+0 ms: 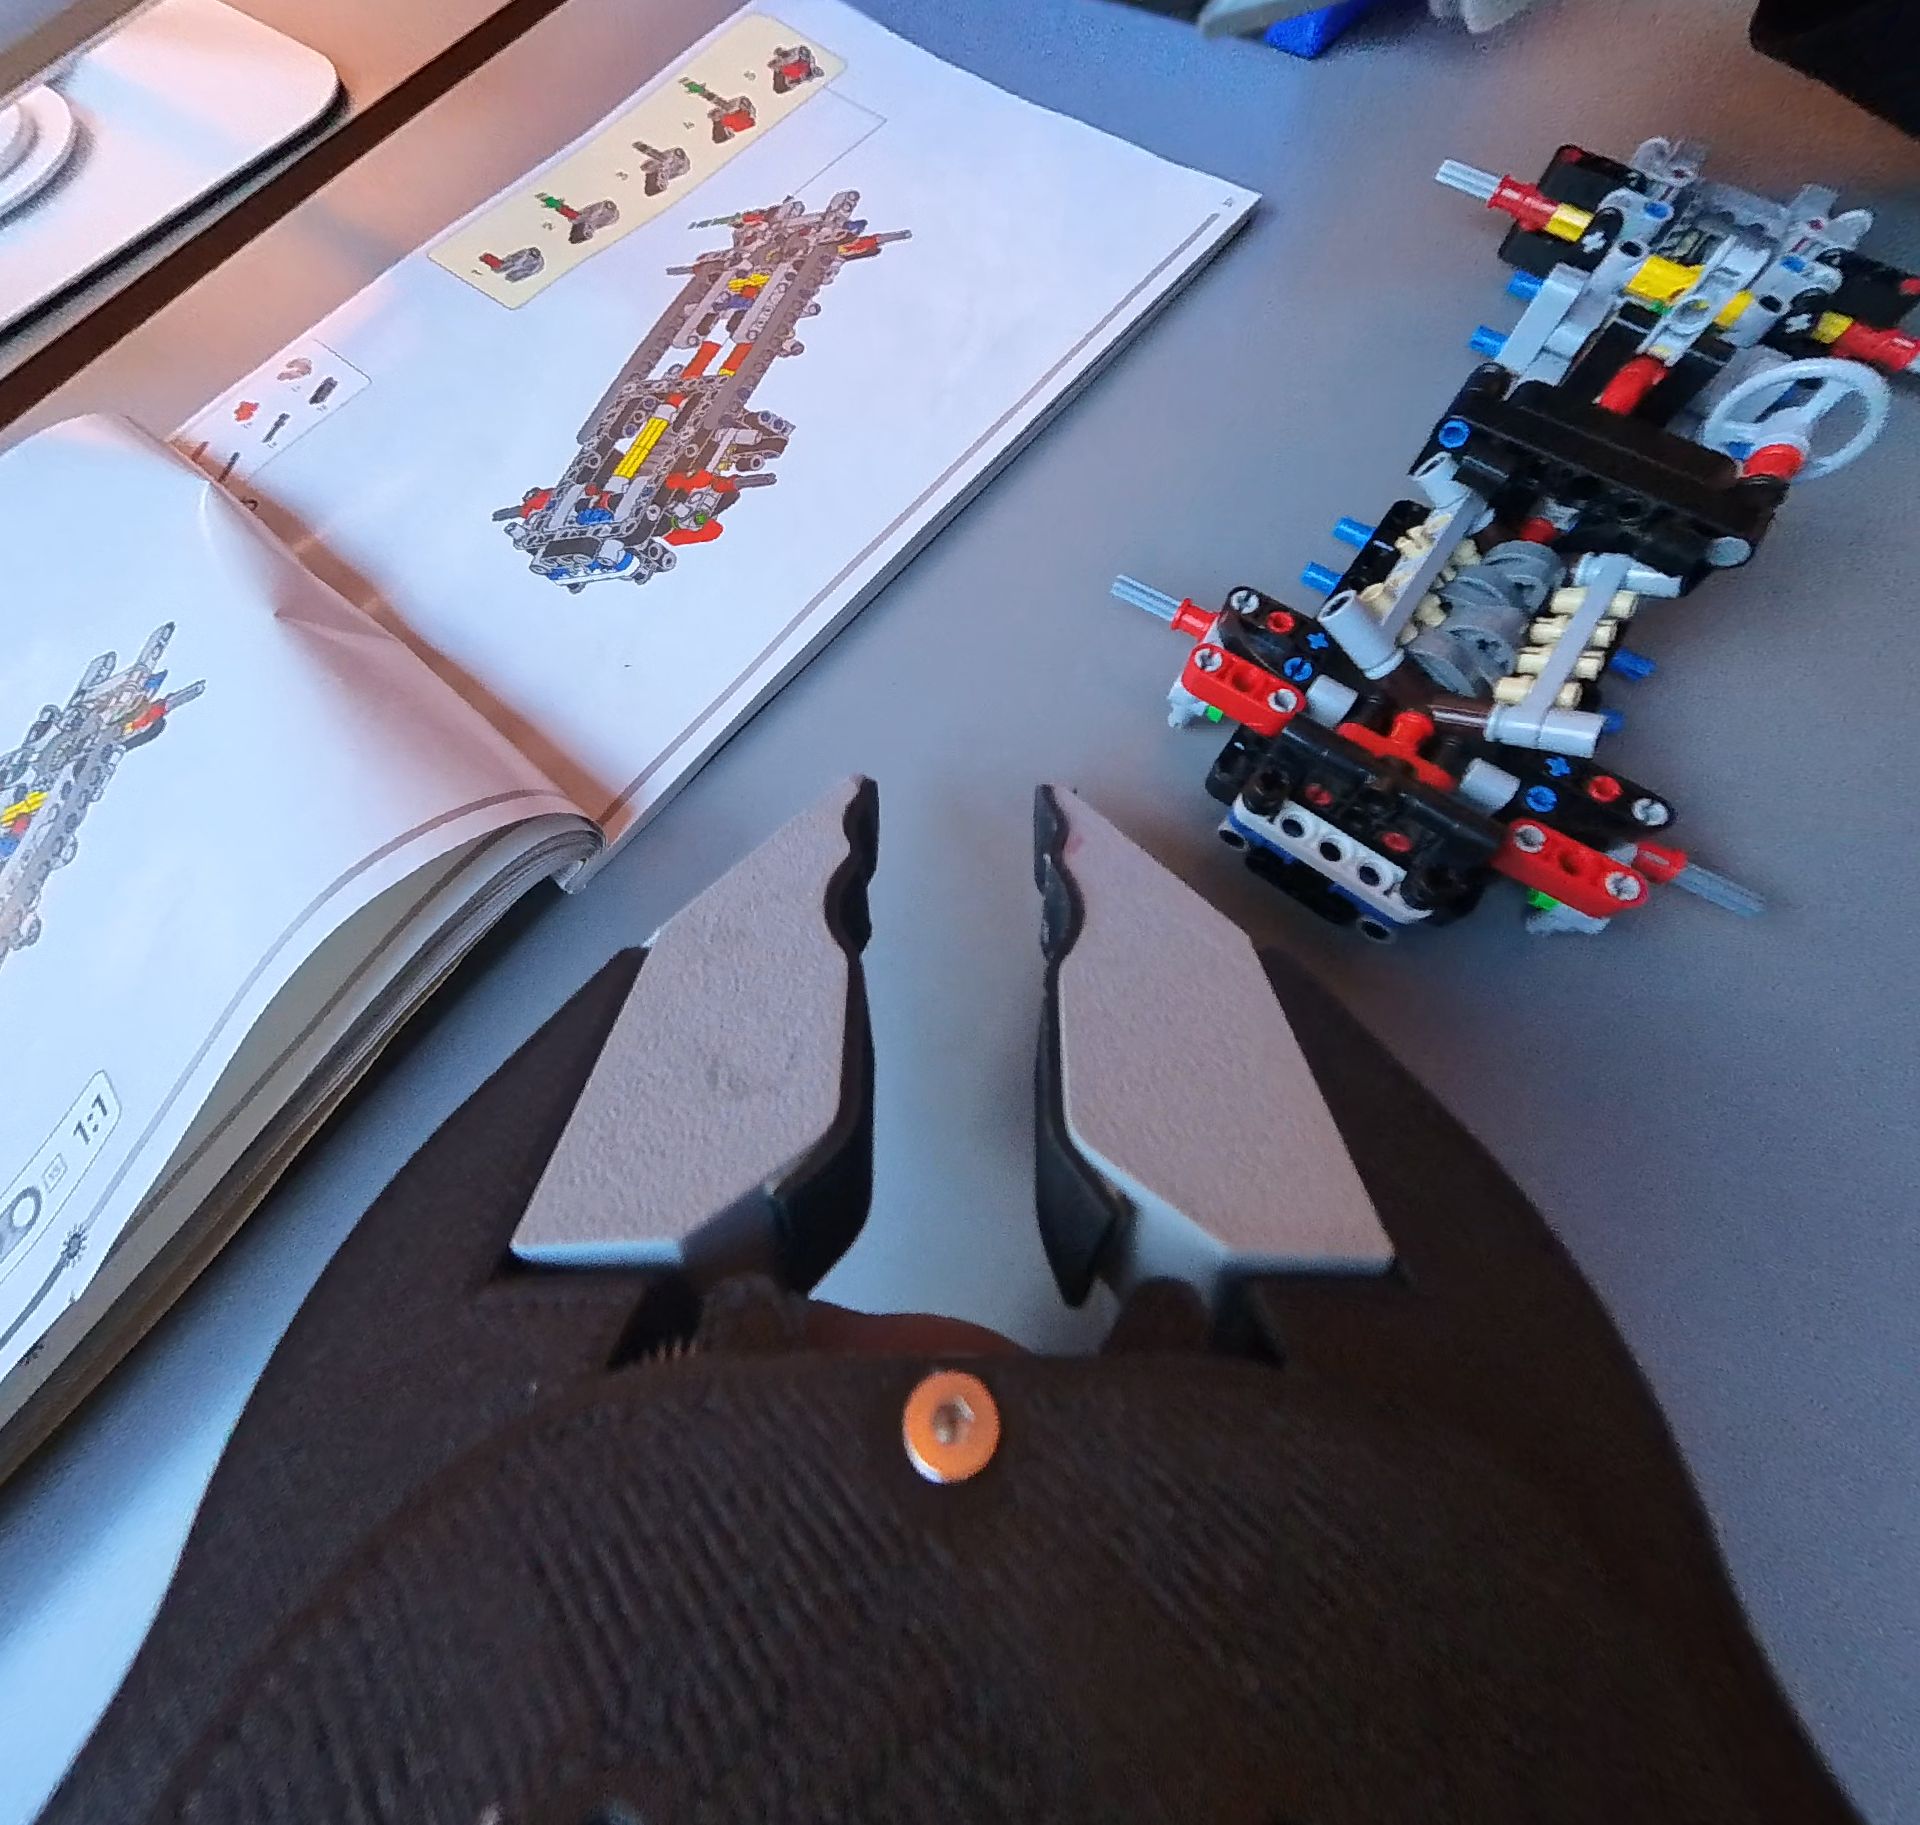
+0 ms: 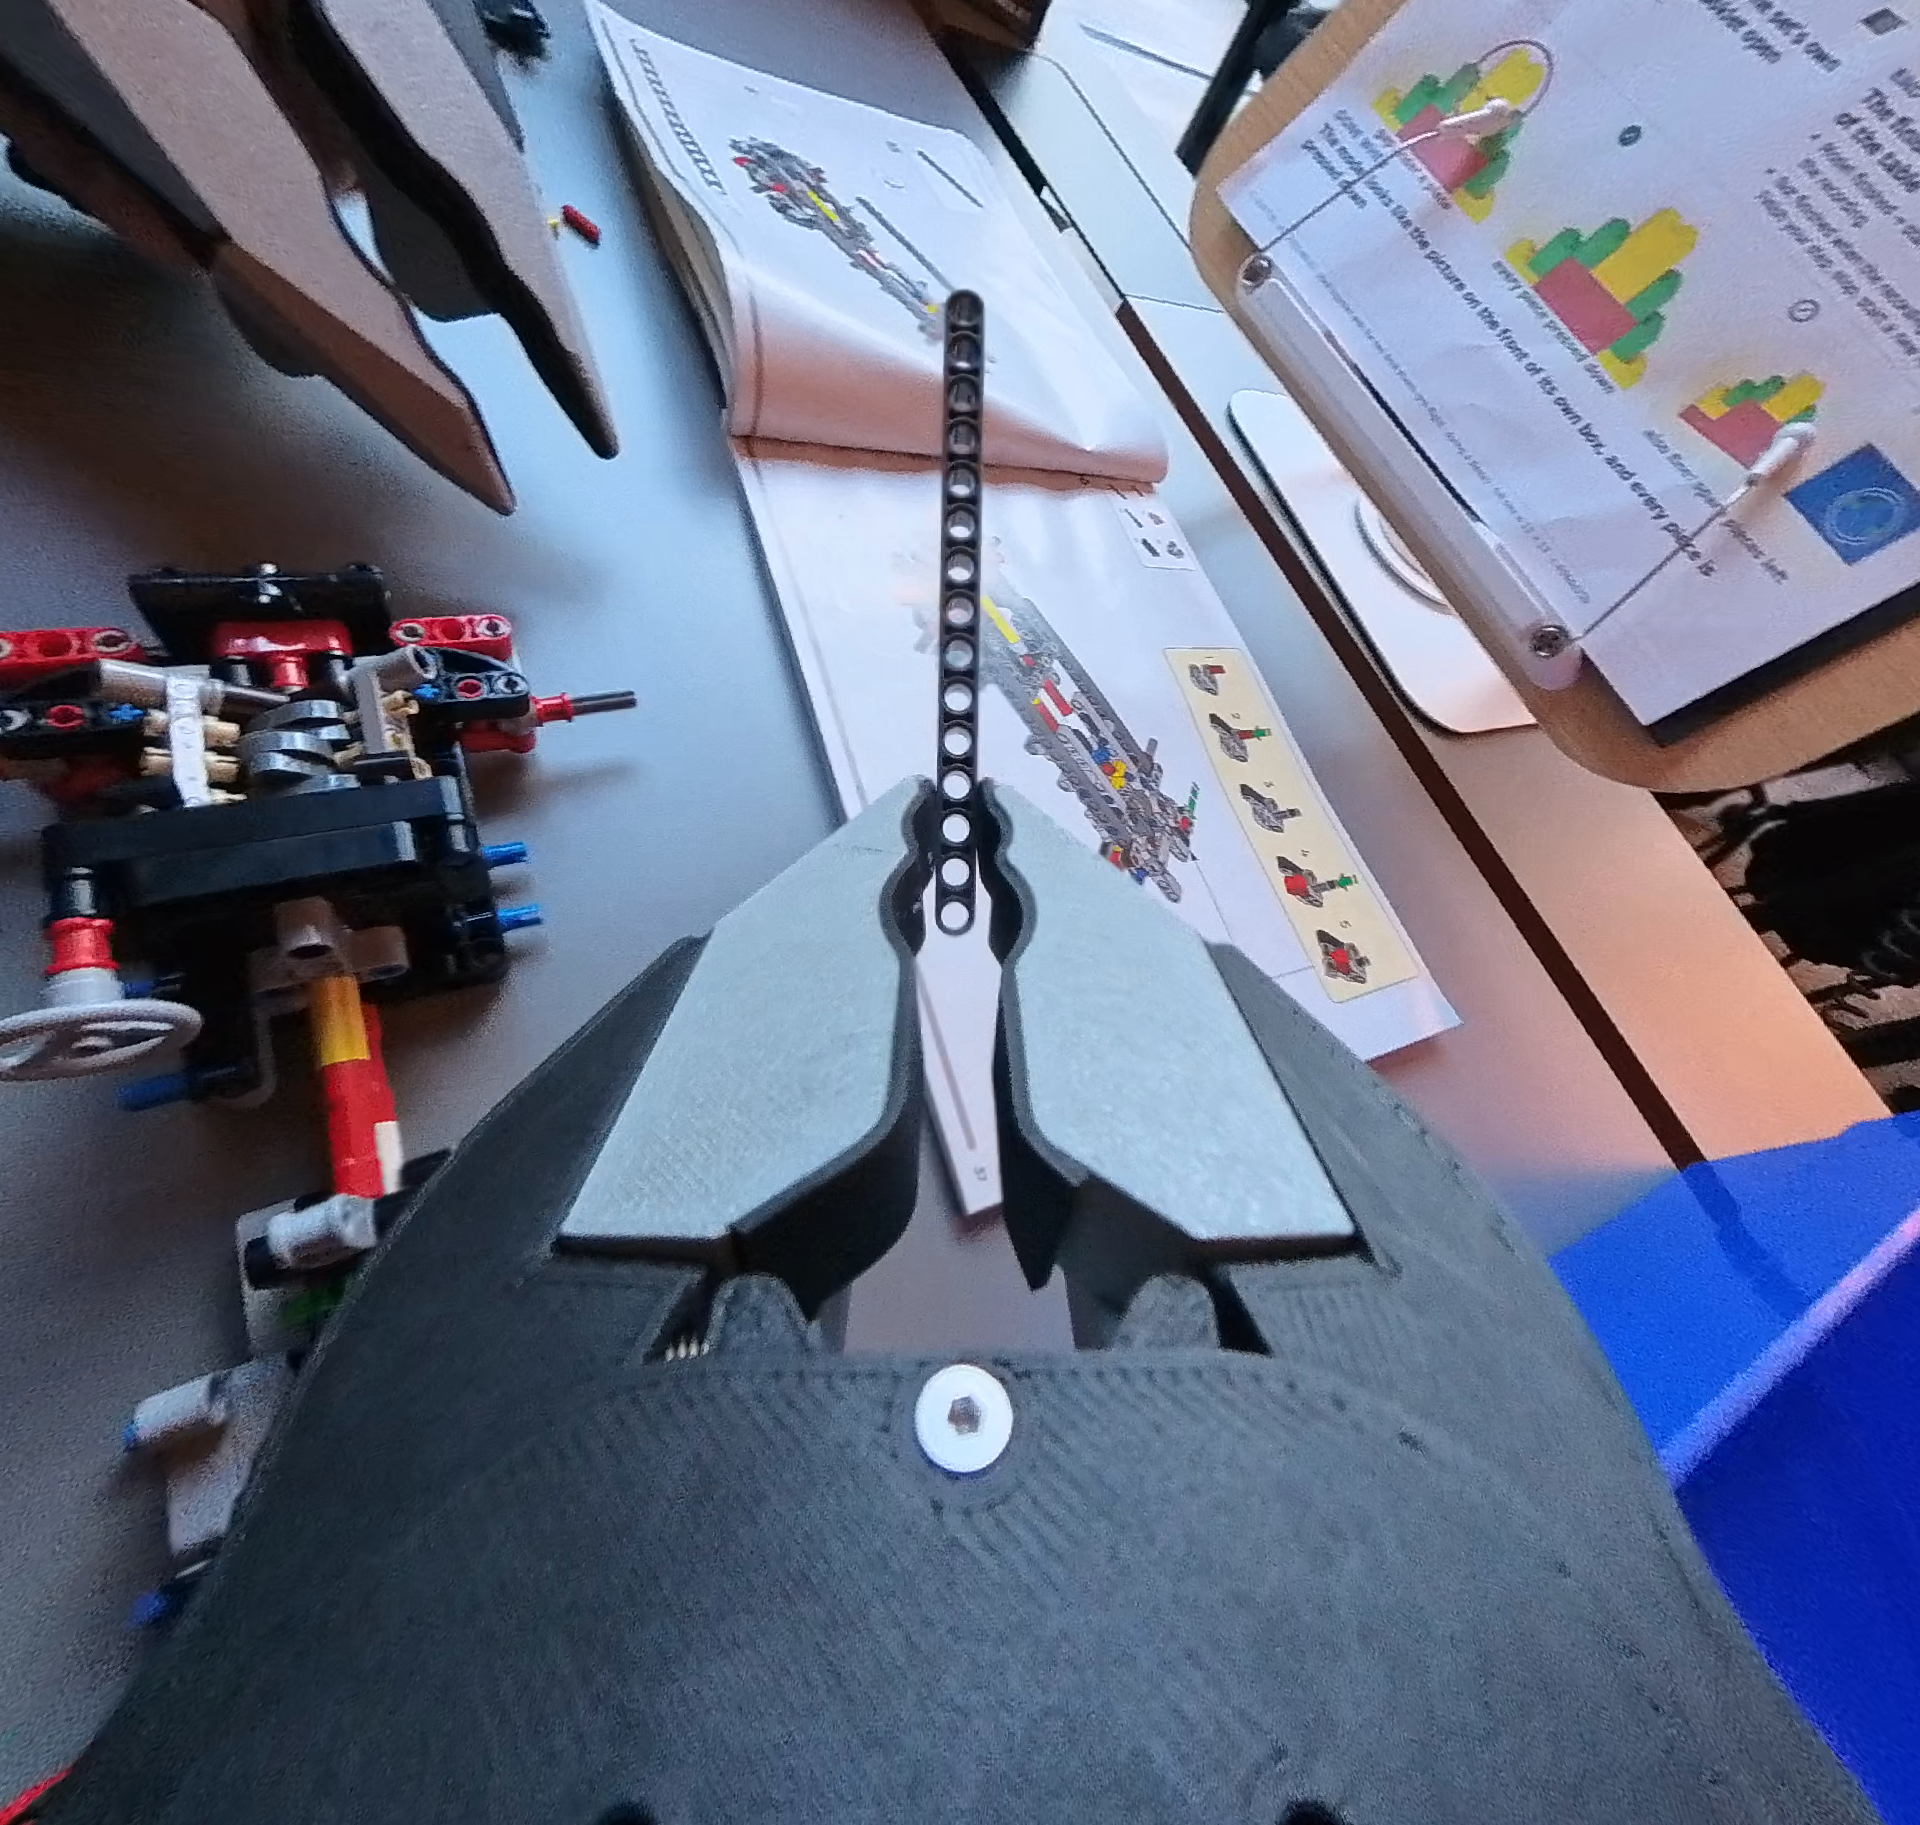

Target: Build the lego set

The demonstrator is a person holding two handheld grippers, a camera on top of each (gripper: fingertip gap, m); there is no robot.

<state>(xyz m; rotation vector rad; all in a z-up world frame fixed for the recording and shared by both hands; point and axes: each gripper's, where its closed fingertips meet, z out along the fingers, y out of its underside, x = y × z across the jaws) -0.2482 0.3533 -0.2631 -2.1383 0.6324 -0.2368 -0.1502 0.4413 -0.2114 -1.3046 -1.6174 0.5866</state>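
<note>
Right wrist view: right fingers [image 2: 957, 819] clamp black holed beam [image 2: 961, 570]; left fingers [image 1: 956, 819] spread, bare.

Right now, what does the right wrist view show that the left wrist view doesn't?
Only the right wrist view: the right gripper clamped on a long black holed beam, a clipboard with printed sheets, a blue bin.
Only the left wrist view: the left gripper's open, empty jaws seen head-on.
Both: the open instruction booklet, the partly built brick chassis, the grey table.
</note>
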